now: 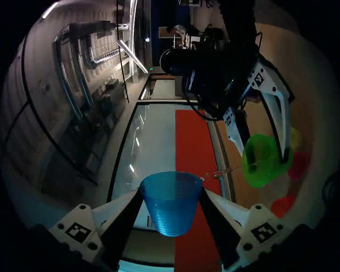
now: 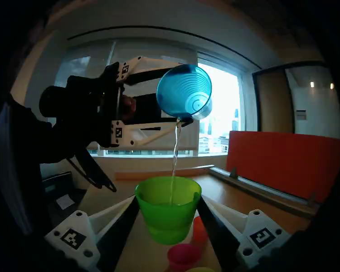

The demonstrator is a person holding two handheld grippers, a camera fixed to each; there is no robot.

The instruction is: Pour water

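A blue plastic cup (image 1: pixel 172 208) sits clamped between the fingers of my left gripper (image 1: pixel 171 209). In the right gripper view that blue cup (image 2: pixel 184 91) is tipped on its side, high up, and a thin stream of water (image 2: pixel 174 154) falls from its rim. The stream lands in a green cup (image 2: pixel 168 213), which my right gripper (image 2: pixel 168 217) holds upright below. In the left gripper view the green cup (image 1: pixel 259 159) appears at the right, between the right gripper's white fingers (image 1: pixel 279 109).
A pink cup (image 2: pixel 183 256) and an orange cup (image 2: pixel 199 229) stand on the wooden table (image 2: pixel 242 199) under the green one. A red partition (image 2: pixel 283 161) runs along the table's right edge. Bright windows (image 2: pixel 217 113) lie behind. A hand and dark sleeve (image 2: pixel 47 131) hold the left gripper.
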